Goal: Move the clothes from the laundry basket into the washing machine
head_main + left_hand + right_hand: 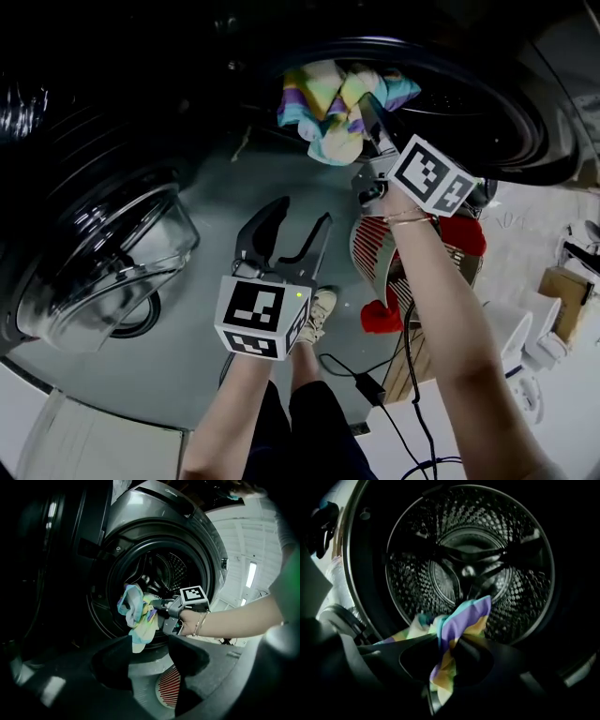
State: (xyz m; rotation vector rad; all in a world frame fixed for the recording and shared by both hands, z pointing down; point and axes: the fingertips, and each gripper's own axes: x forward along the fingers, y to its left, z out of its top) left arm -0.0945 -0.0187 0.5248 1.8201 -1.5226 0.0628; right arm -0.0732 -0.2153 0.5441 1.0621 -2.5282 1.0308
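One striped cloth (330, 111) held at the washing machine (511, 127) mouth.
Head view: right claw (366, 101) grips it at upper centre; left claw (295, 227) gapes empty mid-frame, farther off. Left gripper view: cloth hangs left of the right claw. Right gripper view: drum (468, 569) lies straight ahead, beyond the cloth. No readable writing.

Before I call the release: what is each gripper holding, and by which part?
Right gripper: shut on the multicoloured cloth, pinching a bunched fold; cloth spills both sides of the jaws. Left gripper: open, holding nothing.
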